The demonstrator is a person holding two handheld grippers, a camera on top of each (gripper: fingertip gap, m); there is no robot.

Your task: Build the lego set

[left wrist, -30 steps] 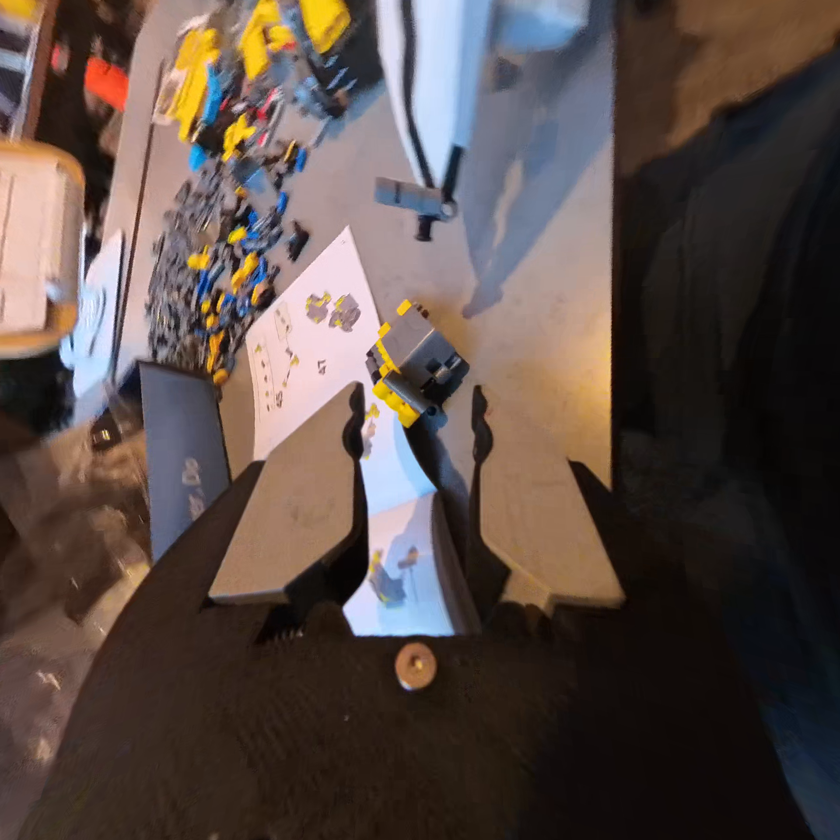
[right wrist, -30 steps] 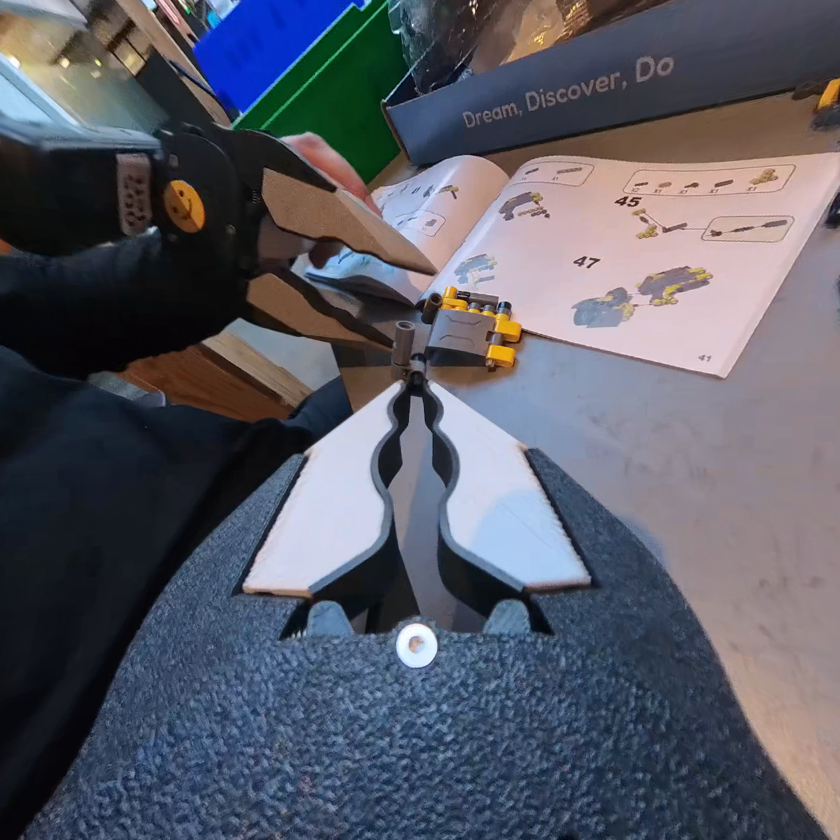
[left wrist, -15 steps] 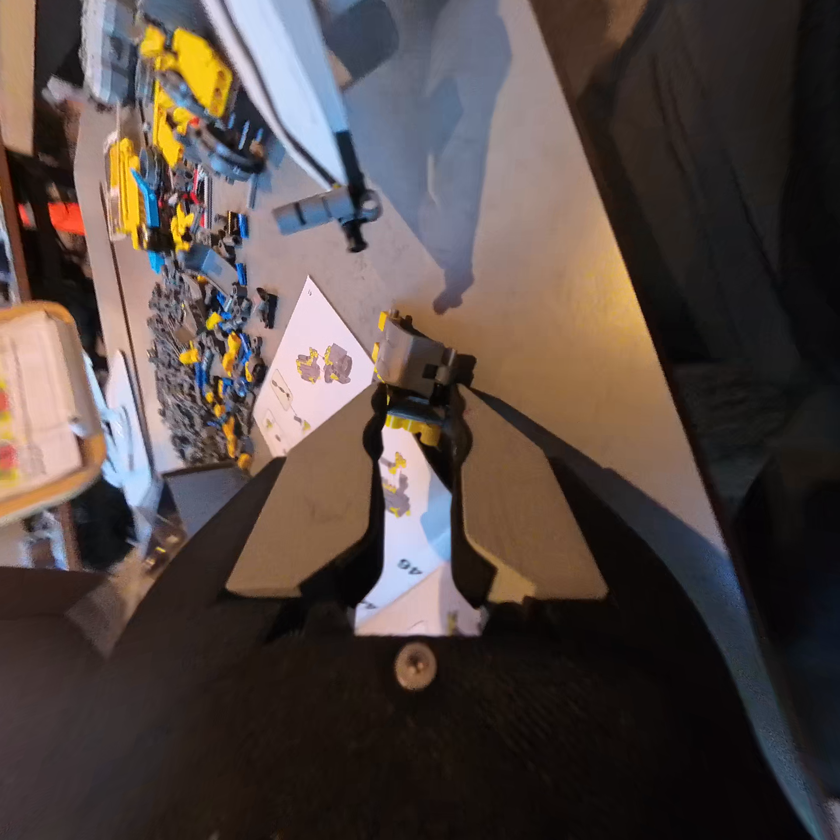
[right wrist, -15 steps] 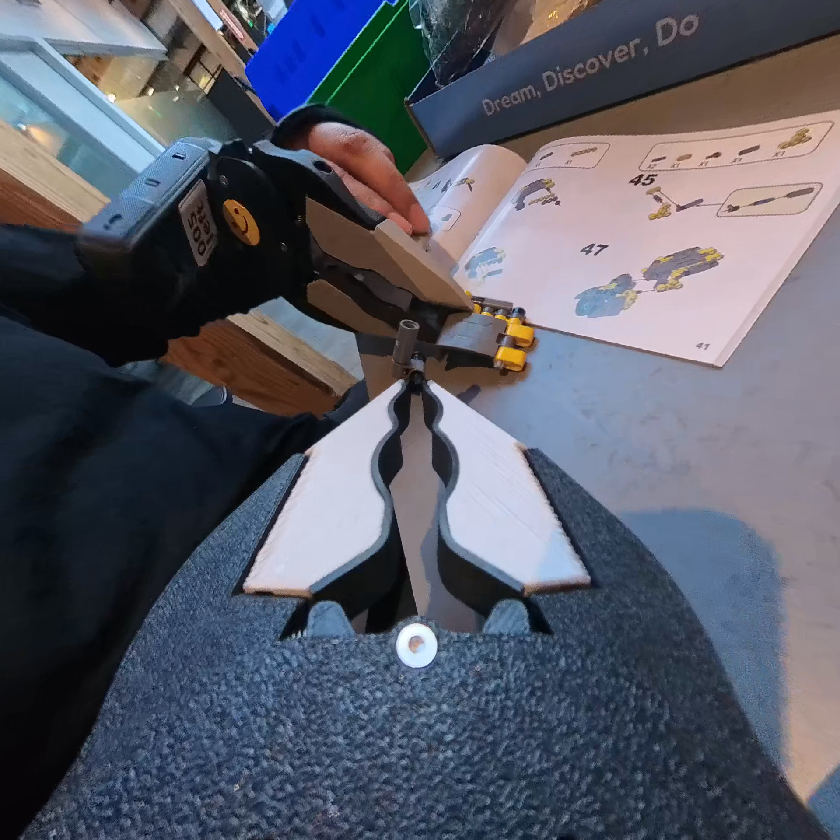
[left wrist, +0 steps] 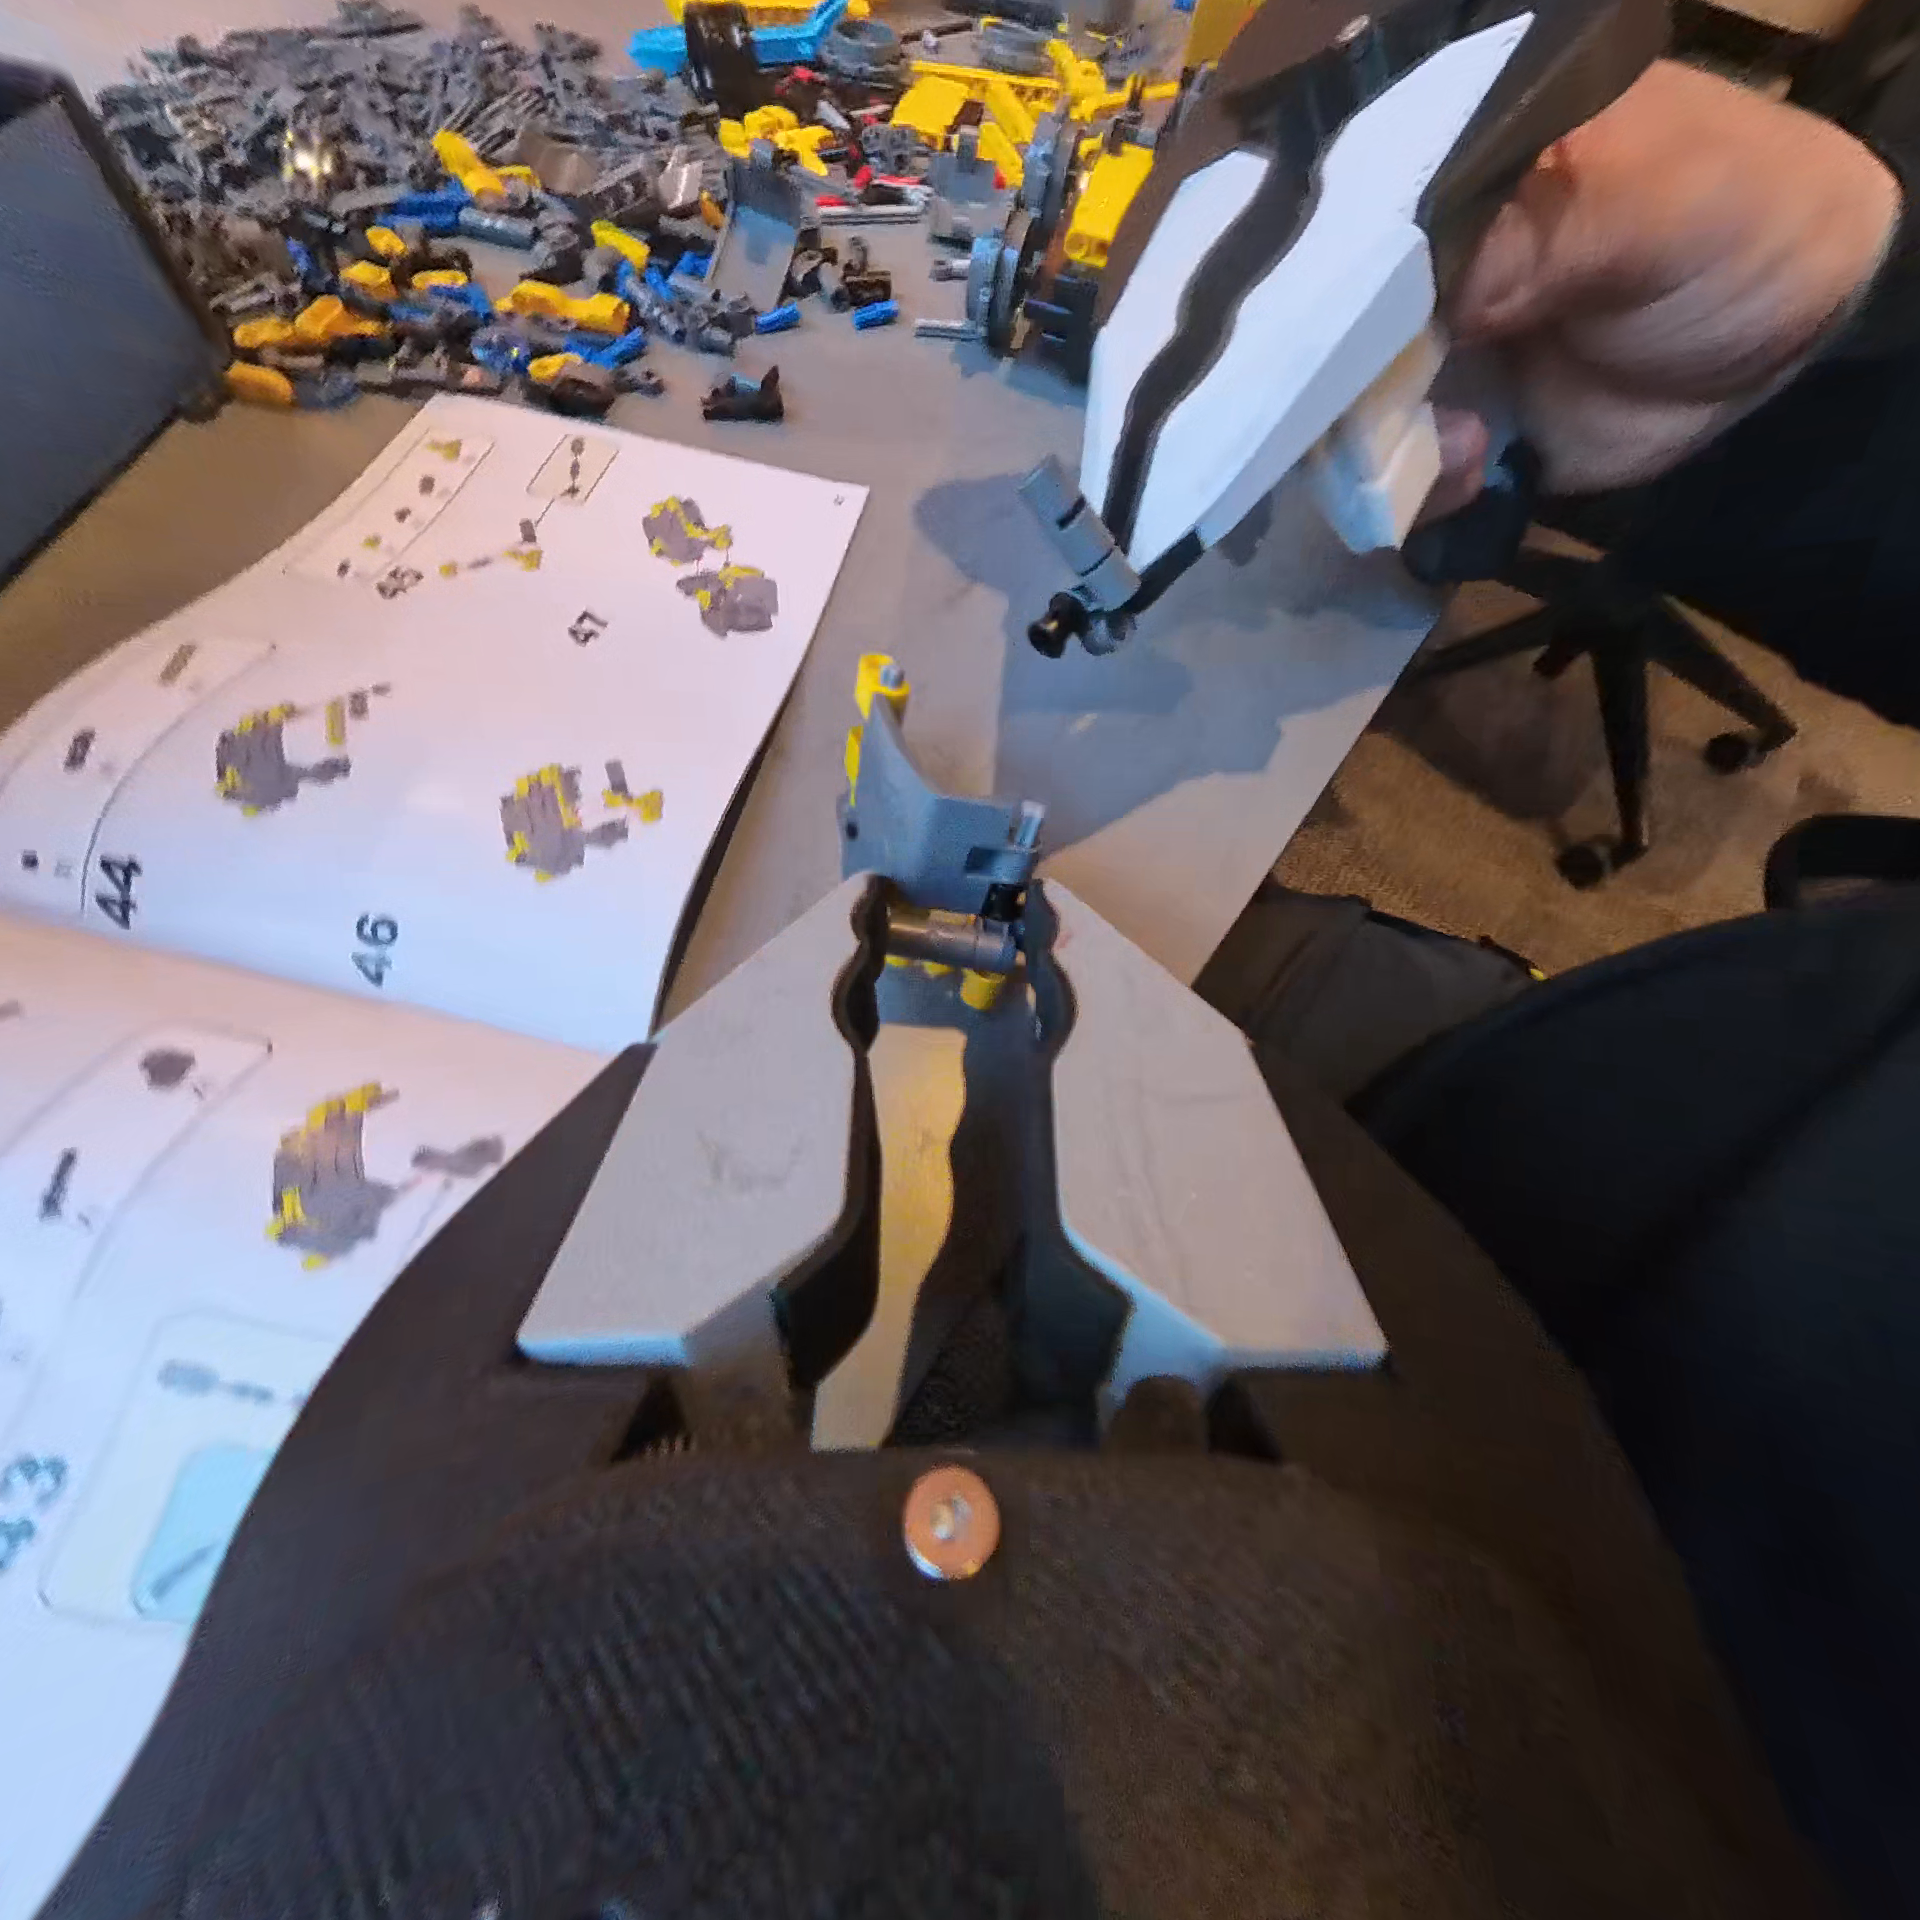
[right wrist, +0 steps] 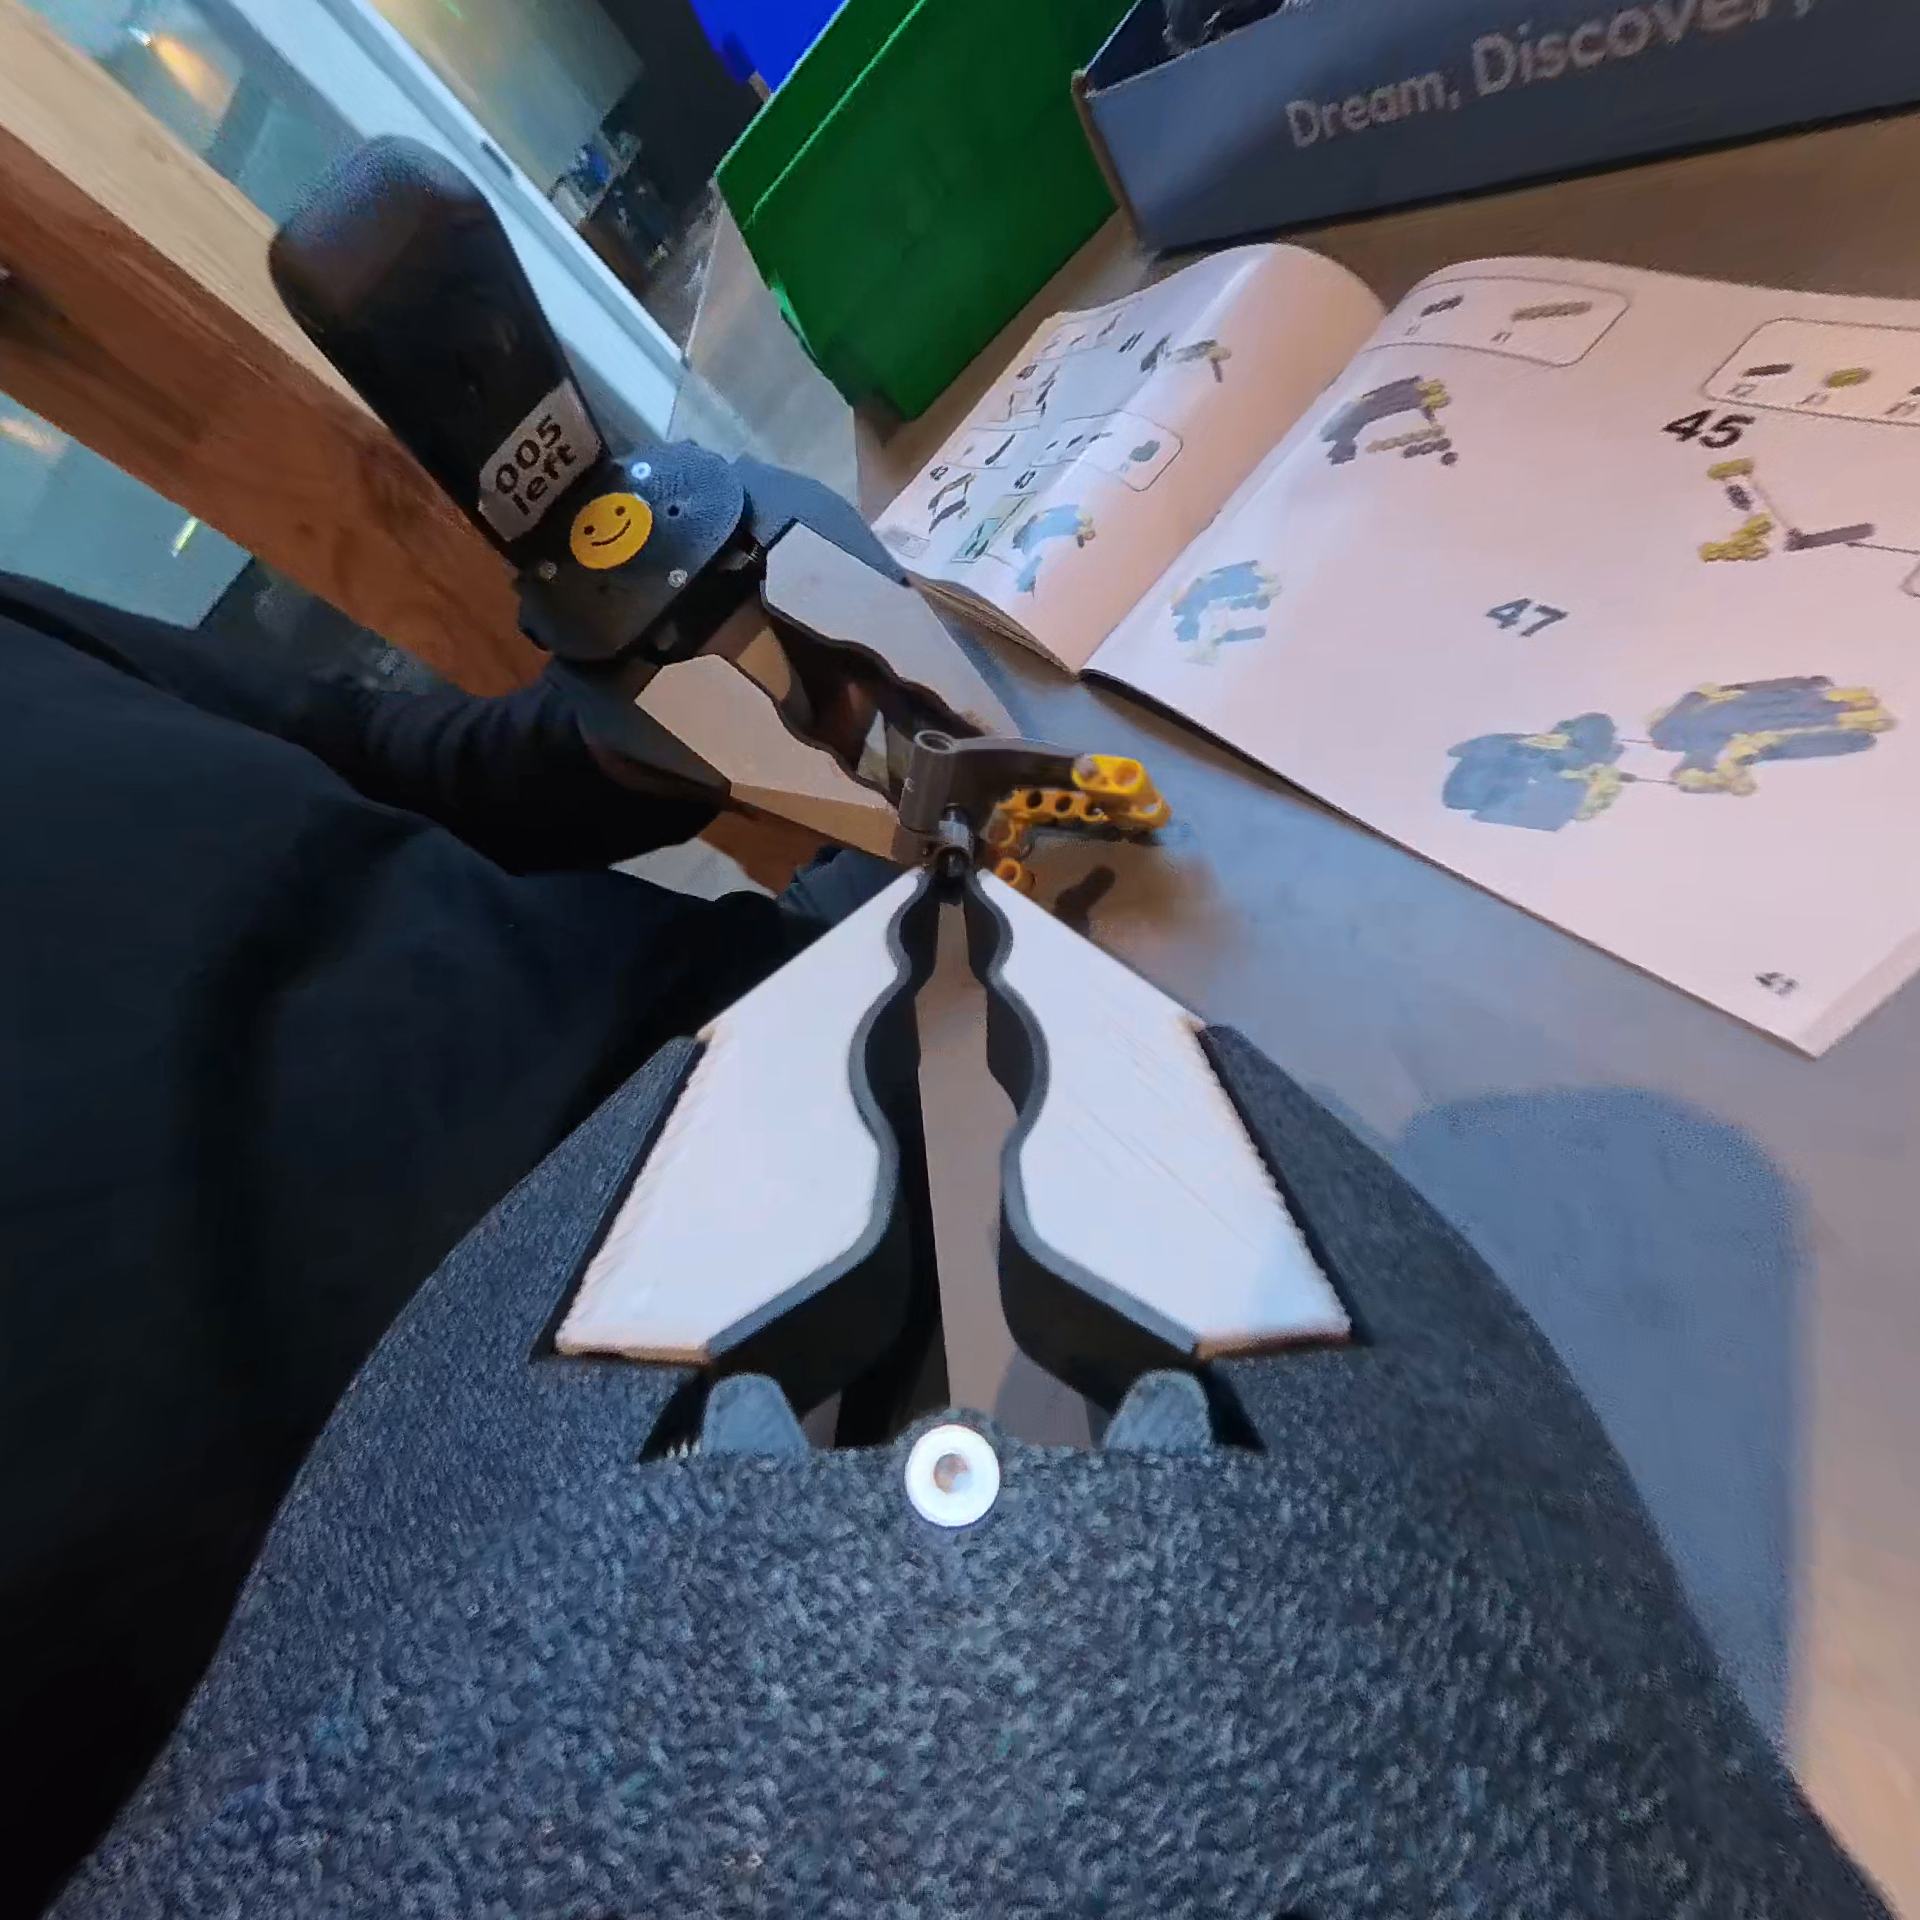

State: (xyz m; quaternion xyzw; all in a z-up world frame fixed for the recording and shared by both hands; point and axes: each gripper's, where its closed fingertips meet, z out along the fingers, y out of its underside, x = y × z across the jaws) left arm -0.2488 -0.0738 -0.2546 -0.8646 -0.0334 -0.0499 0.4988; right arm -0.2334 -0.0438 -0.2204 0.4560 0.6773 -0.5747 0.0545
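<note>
My left claw point(left wrist: 951, 925) grips the grey-and-yellow brick assembly point(left wrist: 925, 821); my right claw point(right wrist: 948, 883) pinches a small grey connector piece with black pin point(right wrist: 940, 805), hovering just beside it above the bench point(right wrist: 1455, 1039).

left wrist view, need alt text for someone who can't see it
The left gripper is shut on a small grey and yellow brick assembly above a grey table. Ahead, the white-fingered right gripper pinches a small grey connector piece with a black pin. An open instruction booklet and loose bricks lie left.
</note>
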